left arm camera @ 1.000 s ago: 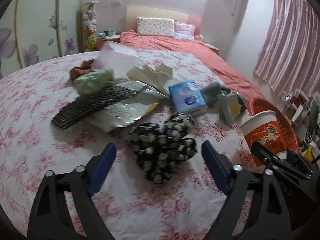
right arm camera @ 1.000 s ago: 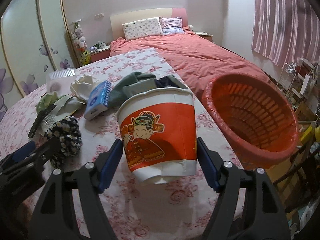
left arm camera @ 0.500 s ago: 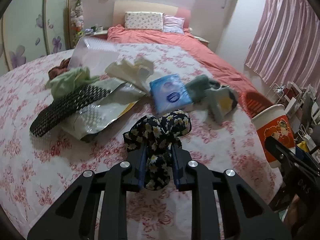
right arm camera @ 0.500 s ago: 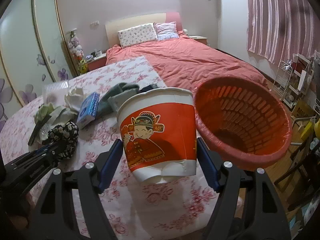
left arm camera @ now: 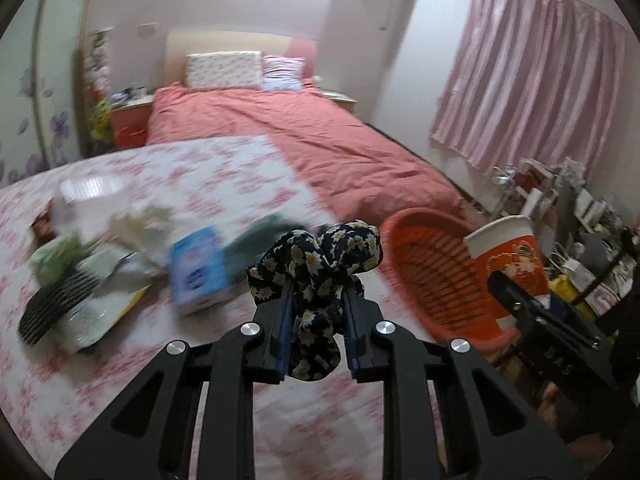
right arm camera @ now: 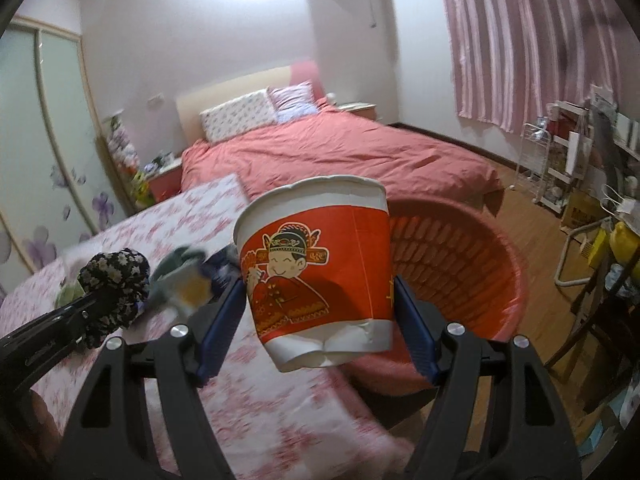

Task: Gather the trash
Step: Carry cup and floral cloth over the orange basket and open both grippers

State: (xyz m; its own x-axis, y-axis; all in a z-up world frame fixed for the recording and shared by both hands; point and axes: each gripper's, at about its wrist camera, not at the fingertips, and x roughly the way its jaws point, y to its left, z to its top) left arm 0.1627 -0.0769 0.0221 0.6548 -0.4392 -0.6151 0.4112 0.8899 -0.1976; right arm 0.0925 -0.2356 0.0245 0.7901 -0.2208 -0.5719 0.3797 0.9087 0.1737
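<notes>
My left gripper [left arm camera: 317, 294] is shut on a black cloth with a daisy print [left arm camera: 320, 252], held up off the floral-covered table [left arm camera: 120, 380]. My right gripper [right arm camera: 318, 296] is shut on a red and white paper cup [right arm camera: 316, 240] with a cartoon figure, tilted a little. An orange plastic basket [right arm camera: 460, 264] stands just behind and right of the cup, off the table's edge. In the left wrist view the basket [left arm camera: 424, 256] lies right of the cloth, with the cup [left arm camera: 508, 256] beyond it. The cloth [right arm camera: 116, 276] also shows left of the cup.
On the table to the left lie a blue tissue pack [left arm camera: 198, 268], crumpled white paper [left arm camera: 144, 220], a green bag [left arm camera: 56, 252], a black ribbed item [left arm camera: 56, 300] and a clear plastic box [left arm camera: 88, 196]. A red bed [left arm camera: 320, 148] lies behind; cluttered shelves [right arm camera: 560, 160] stand right.
The left gripper closed on the daisy cloth and lifted it off the table. Both grippers rose and swung right, so the basket now sits closer behind the cup.
</notes>
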